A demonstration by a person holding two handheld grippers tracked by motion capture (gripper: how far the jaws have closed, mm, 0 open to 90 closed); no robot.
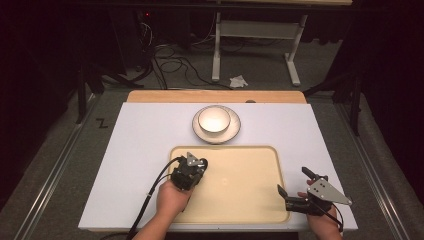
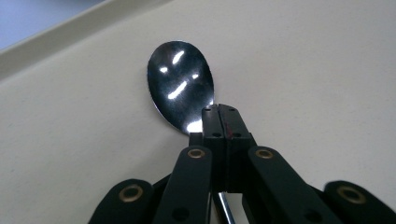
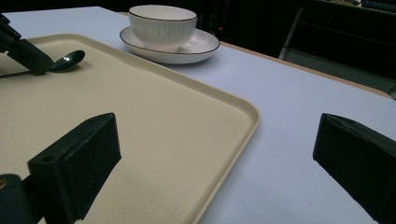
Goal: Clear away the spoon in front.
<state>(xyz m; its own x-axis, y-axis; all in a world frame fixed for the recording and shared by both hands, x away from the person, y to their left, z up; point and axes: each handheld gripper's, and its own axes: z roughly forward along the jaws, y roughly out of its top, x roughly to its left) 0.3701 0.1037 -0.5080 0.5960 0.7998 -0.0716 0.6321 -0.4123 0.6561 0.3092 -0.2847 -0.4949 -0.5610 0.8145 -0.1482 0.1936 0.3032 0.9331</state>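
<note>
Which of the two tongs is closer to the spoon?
Left. The left tongs are clamped on the spoon over the tray; the right tongs sit open at the tray's right edge.

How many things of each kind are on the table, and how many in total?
Spoon: 1, held in the shut left gripper over the tray
Tray: 1
Bowl: 1
Saucer: 1, under the bowl
Total: 4
</note>
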